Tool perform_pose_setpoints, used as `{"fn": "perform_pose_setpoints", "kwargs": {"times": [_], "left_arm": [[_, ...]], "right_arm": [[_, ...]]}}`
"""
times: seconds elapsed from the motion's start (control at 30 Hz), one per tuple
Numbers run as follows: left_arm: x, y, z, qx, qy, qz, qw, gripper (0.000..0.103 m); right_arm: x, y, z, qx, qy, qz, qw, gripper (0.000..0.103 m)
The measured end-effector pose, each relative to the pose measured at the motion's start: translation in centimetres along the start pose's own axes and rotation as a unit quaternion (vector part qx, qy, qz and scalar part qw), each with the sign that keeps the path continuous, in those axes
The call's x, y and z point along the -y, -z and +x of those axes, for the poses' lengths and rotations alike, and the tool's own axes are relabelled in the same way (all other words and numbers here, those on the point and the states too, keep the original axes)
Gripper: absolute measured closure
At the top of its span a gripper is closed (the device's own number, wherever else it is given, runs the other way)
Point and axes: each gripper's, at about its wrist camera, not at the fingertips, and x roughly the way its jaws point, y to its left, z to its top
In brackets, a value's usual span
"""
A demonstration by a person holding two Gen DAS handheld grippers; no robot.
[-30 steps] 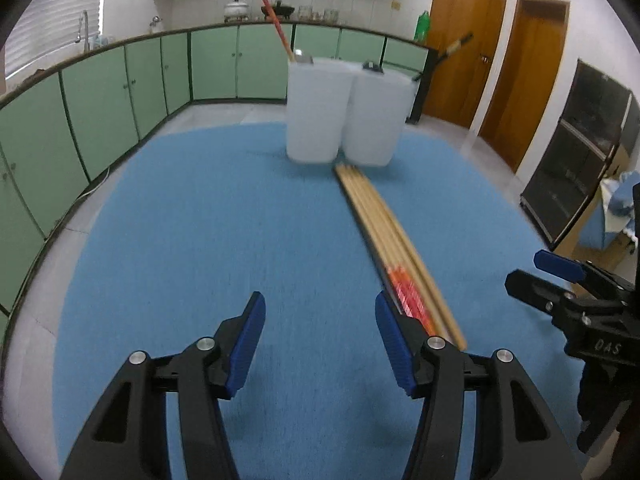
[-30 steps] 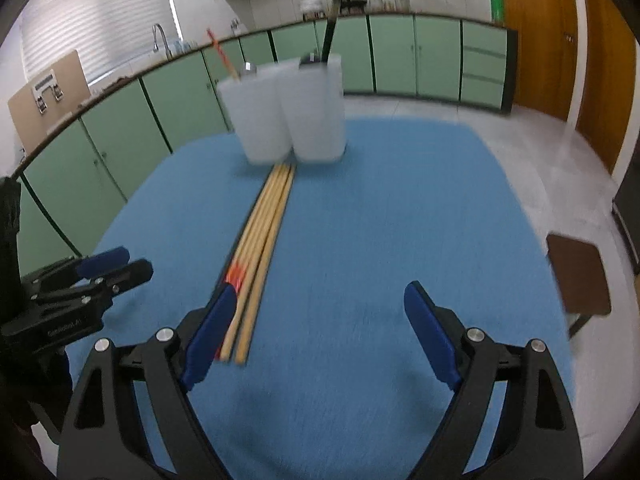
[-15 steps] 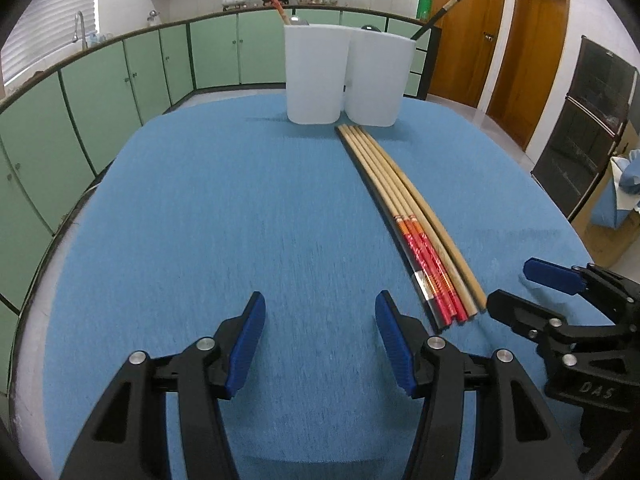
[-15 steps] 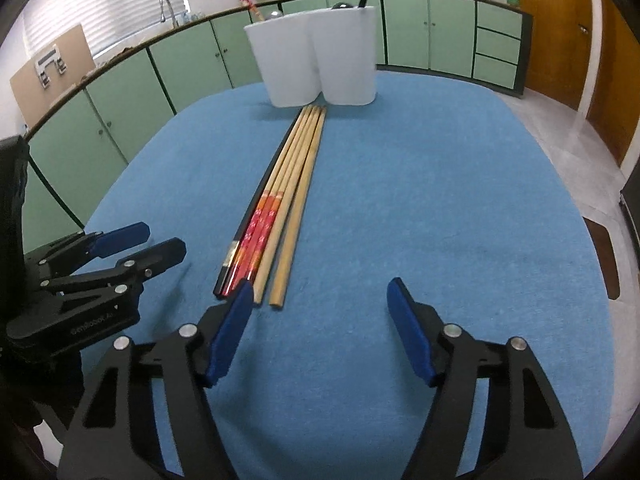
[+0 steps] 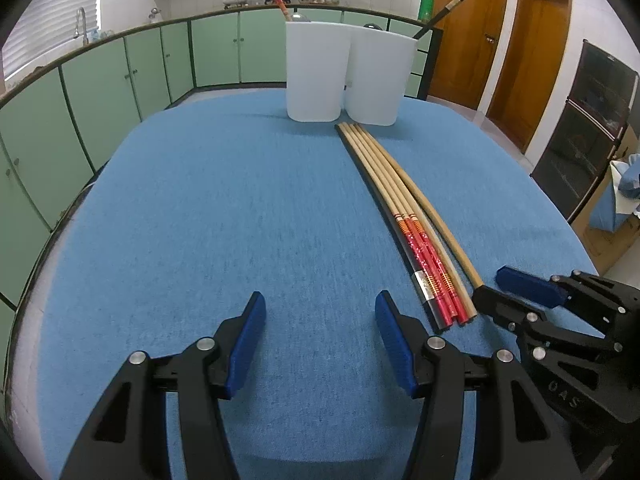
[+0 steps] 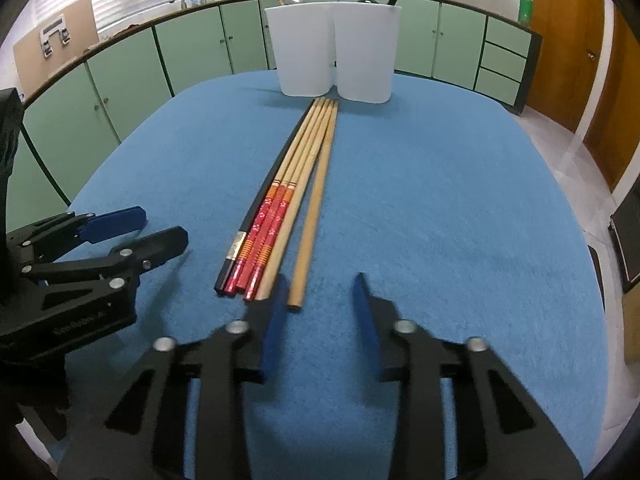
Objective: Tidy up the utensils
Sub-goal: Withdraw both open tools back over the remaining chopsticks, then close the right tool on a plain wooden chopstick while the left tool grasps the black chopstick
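Six chopsticks (image 6: 280,208) lie bundled on blue cloth (image 5: 200,208), tips near two white cups (image 6: 332,52). Right gripper (image 6: 318,312) has narrowed vs 0.5 s ago, still empty, lined up w/ the plain outer stick; pickup prob. next. Left gripper (image 5: 320,340) stays wide apart, empty.

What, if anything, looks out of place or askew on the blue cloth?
Nothing is spilled or broken. The chopsticks lie loose in a row on the blue cloth instead of in the white holders; the plain one sits slightly apart.
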Motion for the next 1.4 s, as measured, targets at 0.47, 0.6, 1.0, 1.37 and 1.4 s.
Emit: {"fn": "perform_pose_setpoints", "kwargs": {"times": [0.47,0.6,1.0,1.37,1.4], "left_arm": [[2.8,0.2,-0.4,-0.006,0.031,0.024,0.9992,0.047],[3.6,0.2,-0.4,-0.01,0.039,0.032,0.9987,0.047],[2.8,0.6,0.1,-0.014,0.004,0.053,0.9985,0.046],[2.0,0.3,0.5,-0.013,-0.006,0.031,0.9994,0.045],[2.0,0.2,0.6,-0.013,-0.007,0.033,0.9993,0.045]], "right_arm": [[3.5,0.7,-0.8,0.003,0.009,0.036,0.999,0.097],[4.0,0.9,-0.9,0.004,0.008,0.042,0.999,0.097],[3.7,0.9,-1.0,0.004,0.006,0.04,0.999,0.097],[3.7,0.9,-0.9,0.004,0.005,0.036,0.999,0.094],[3.8,0.9,-0.9,0.004,0.004,0.038,0.999,0.094]]}}
